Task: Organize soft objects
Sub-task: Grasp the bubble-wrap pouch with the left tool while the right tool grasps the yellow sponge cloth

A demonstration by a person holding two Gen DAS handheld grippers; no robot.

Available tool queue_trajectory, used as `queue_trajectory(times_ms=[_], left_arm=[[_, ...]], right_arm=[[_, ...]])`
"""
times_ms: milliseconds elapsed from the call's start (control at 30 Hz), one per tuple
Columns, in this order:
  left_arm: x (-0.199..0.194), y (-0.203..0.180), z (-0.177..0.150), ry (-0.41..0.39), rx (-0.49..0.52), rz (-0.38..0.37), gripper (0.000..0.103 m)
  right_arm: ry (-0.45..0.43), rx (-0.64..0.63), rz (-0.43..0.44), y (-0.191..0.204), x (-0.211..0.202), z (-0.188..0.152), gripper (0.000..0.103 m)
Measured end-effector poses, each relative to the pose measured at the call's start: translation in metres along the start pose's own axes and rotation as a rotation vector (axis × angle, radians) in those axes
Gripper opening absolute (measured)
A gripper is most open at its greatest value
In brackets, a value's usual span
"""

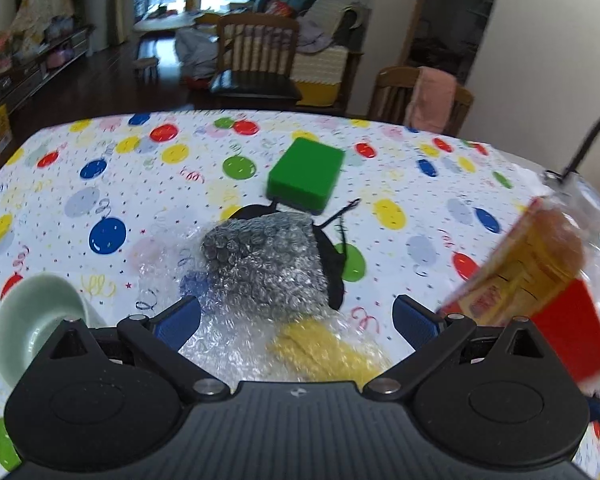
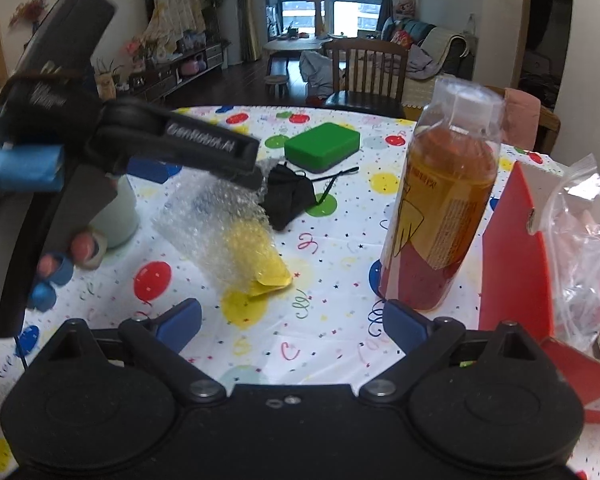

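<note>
A sheet of bubble wrap (image 1: 256, 280) lies on the balloon-print tablecloth over a yellow cloth (image 1: 324, 352) and part of a black fabric item (image 1: 334, 268). A green sponge (image 1: 306, 174) sits beyond them. My left gripper (image 1: 298, 322) is open, its blue pads on either side of the bubble wrap, hovering just above it. In the right wrist view the bubble wrap (image 2: 216, 224), yellow cloth (image 2: 266, 268), black fabric (image 2: 290, 200) and sponge (image 2: 322, 146) show ahead. My right gripper (image 2: 292, 326) is open and empty over the cloth.
A pale green bowl (image 1: 36, 332) stands at the left. A tall bottle of amber liquid (image 2: 444, 208) stands at the right beside a red box (image 2: 516, 256) and a clear plastic bag (image 2: 584, 232). Wooden chairs stand behind the table's far edge.
</note>
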State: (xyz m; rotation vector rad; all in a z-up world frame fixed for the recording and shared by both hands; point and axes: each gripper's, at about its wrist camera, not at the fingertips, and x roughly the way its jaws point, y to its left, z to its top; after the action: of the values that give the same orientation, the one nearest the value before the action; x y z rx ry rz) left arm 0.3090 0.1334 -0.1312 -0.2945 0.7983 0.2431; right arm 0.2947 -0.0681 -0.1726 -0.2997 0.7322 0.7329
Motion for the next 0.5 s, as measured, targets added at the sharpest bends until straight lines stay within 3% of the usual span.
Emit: queue_trajectory(times_ms=[200, 333, 500], left_arm=[[0.037, -0.007, 0.008, 0.058, -0.018, 0.106, 0.103], [0.055, -0.009, 0.010, 0.089, -0.033, 0.135, 0.103], [0.071, -0.005, 0.009, 0.120, -0.040, 0.158, 0.102]], right_arm=[[0.040, -0.072, 0.023, -0.004, 0.023, -0.004, 0.093], [0.067, -0.078, 0.048, -0.008, 0.037, -0.004, 0.084], [0.074, -0.070, 0.070, -0.011, 0.048, 0.000, 0.082]])
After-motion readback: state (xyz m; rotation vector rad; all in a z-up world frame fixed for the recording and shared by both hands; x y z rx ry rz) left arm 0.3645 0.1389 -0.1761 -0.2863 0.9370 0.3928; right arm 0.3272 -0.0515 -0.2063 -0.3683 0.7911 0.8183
